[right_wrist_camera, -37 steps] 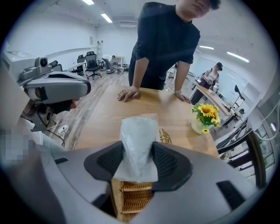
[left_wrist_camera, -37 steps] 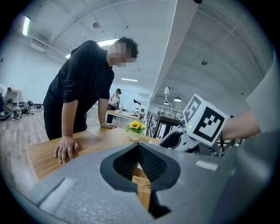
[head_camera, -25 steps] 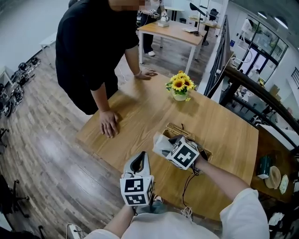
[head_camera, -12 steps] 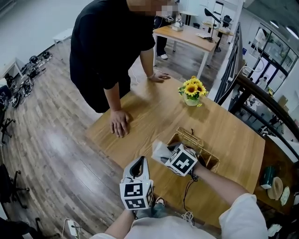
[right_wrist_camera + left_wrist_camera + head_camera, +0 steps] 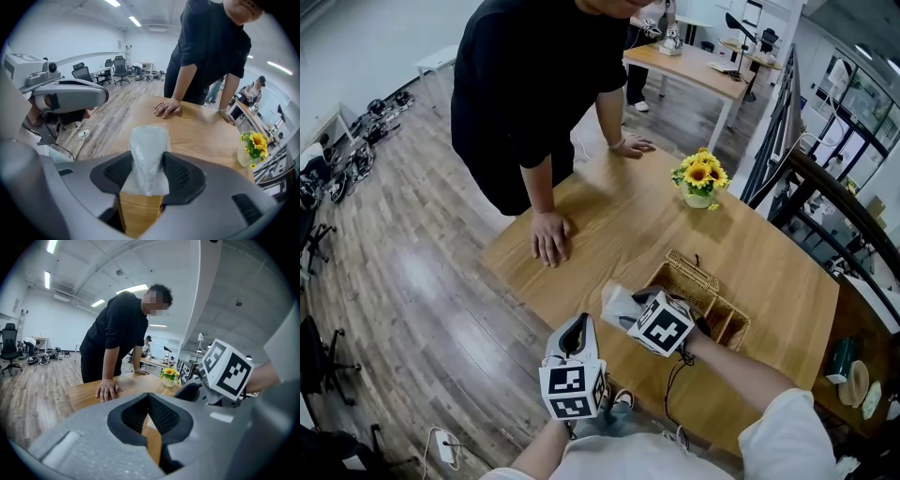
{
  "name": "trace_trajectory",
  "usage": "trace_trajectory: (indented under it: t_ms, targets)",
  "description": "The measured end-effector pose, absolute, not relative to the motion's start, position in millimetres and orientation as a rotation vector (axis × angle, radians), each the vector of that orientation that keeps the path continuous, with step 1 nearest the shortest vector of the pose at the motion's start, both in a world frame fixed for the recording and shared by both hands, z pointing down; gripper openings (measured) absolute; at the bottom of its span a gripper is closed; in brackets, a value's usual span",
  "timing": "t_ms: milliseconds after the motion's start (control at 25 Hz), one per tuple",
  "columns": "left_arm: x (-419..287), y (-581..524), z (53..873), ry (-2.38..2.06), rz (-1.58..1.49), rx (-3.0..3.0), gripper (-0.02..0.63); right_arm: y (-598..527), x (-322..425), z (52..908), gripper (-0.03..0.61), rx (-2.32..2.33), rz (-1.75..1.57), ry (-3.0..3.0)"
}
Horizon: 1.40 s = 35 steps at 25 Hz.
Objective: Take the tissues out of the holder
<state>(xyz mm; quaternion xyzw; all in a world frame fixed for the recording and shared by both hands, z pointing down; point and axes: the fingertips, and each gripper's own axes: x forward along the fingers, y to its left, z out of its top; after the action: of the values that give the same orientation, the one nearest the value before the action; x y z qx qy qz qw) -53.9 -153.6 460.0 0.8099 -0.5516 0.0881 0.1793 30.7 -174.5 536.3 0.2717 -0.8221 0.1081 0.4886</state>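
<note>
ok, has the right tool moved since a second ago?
Yes. The right tool, shut on the tissue, has drawn away from the holder toward the near edge of the table.

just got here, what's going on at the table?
A person is working with tongs in each hand. The right tongs are clamped on a white tissue, held over the table just beside the wicker holder. The left tongs are shut with nothing in them, near the table's edge. A second person leans on the table with one hand flat on it.
</note>
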Motion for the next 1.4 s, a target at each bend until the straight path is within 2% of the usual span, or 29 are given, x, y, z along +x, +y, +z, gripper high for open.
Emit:
trace_trajectory:
  t_ms: [1400]
  targets:
    - [-75.7,-138.9,519.7,-1.585,0.322,2.142,-0.003,-145.7,13.8,614.1,0.222,0.564,0.346,-1.940]
